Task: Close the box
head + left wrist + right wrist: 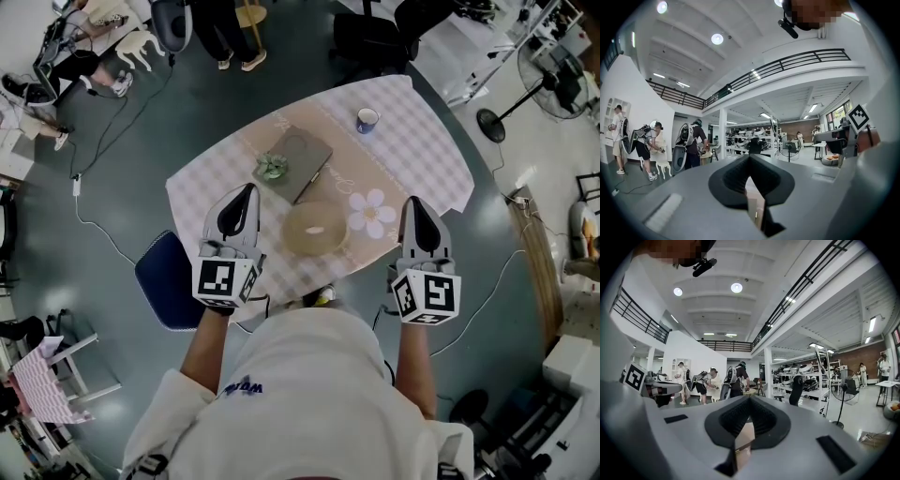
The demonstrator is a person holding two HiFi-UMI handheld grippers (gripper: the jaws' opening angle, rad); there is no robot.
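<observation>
White top, blue print; grey L claw, R claw.

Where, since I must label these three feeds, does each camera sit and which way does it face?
Head view: on the person's head, facing steeply down at the table; both forearms, the left gripper and the right gripper show.
Left gripper view: on the left gripper, facing level across the hall; its shut jaws show below.
Right gripper view: on the right gripper, facing level likewise; its shut jaws show below.
Shared: both gripper views catch the same standing people and balcony railing.
</observation>
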